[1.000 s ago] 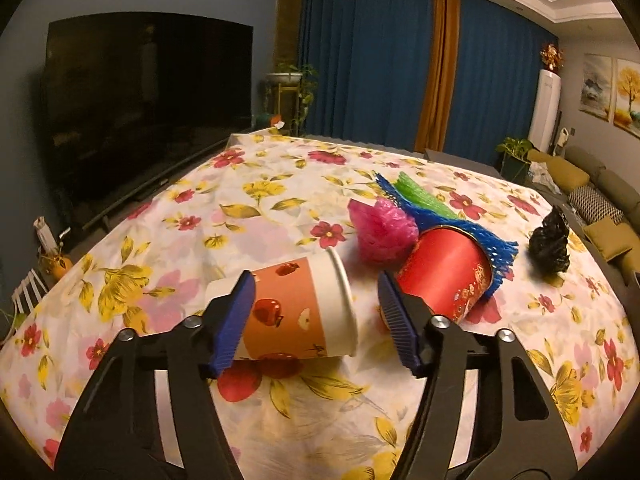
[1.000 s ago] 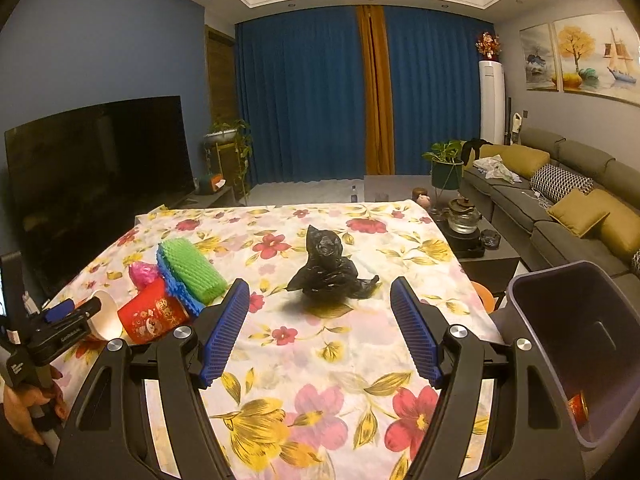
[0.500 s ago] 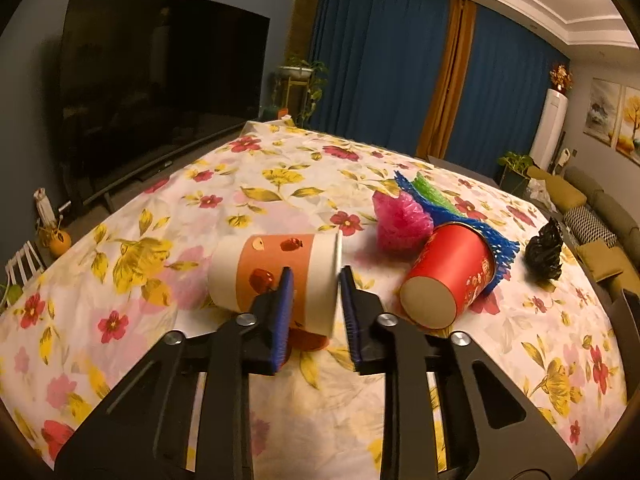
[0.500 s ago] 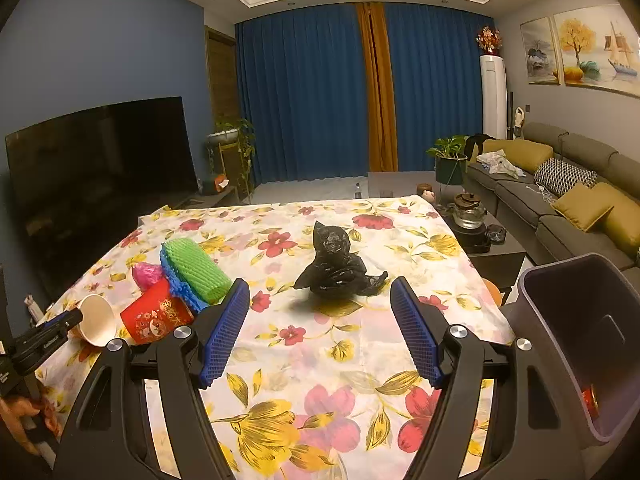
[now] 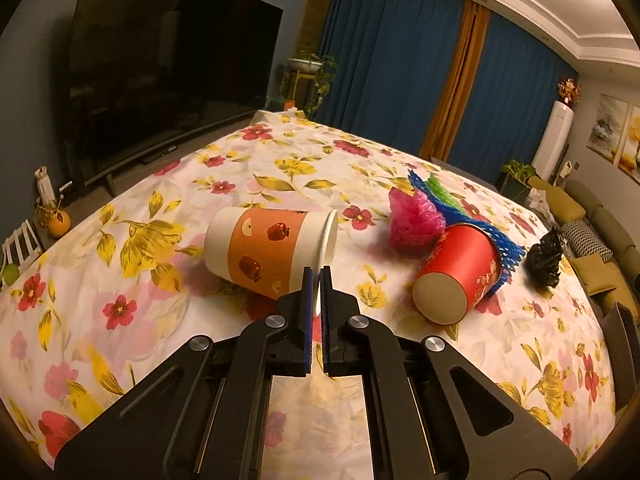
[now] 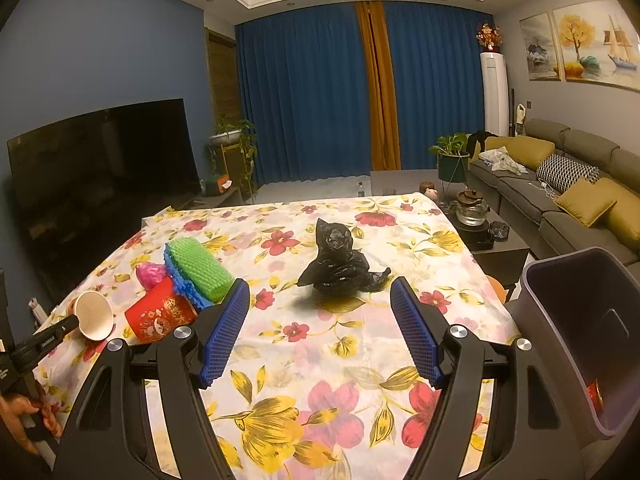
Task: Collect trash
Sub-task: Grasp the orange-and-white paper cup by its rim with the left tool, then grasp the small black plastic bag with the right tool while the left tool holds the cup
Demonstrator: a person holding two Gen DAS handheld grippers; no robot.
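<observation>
An orange-and-white paper cup [image 5: 264, 248] with apple prints lies on its side on the flowered tablecloth [image 5: 168, 184]. My left gripper [image 5: 316, 276] has its jaws closing tight, and the pads pinch the cup's rim. The right wrist view shows that cup [image 6: 94, 314] at the far left with the left gripper [image 6: 60, 330] on it. A red cup [image 5: 460, 276], a pink wad [image 5: 414, 220] and green and blue foam netting [image 6: 200, 270] lie beside it. A crumpled black bag [image 6: 338, 272] sits just beyond my right gripper [image 6: 320, 286], which is open and holds nothing.
A dark grey bin [image 6: 560, 280] stands off the table's right edge with something red inside. A big TV [image 5: 168, 64] is on the left. A sofa [image 6: 560, 168], a low tea table [image 6: 488, 240] and blue curtains lie beyond.
The left jaws went from wide around the paper cup to pinched on its rim, and the gripper shifted along the cup to its mouth. The right gripper kept still.
</observation>
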